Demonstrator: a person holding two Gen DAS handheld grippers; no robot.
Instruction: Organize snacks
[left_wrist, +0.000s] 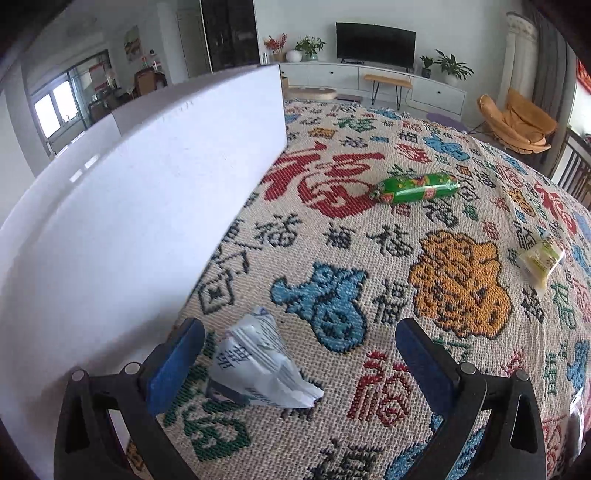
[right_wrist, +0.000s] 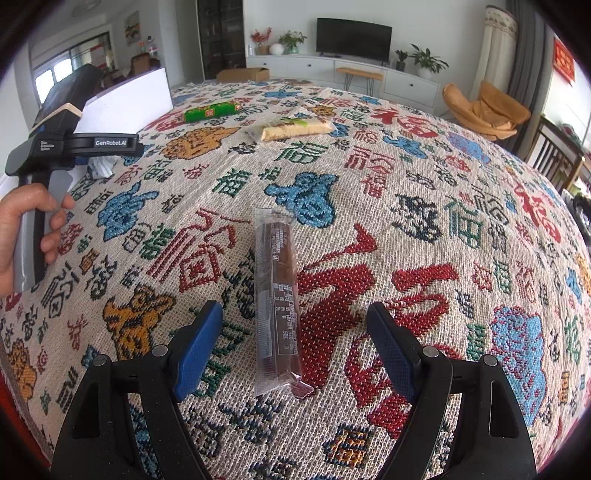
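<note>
"GenRobot.AI" marks the left hand-held gripper, released near a white packet; the right hand-held gripper gapes.

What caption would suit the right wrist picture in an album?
Open right gripper poised over a long brown snack bar on the patterned cloth.

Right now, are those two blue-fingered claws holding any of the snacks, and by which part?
No. Both stand open: the left gripper around a white packet, the right gripper around a brown stick pack.
</note>
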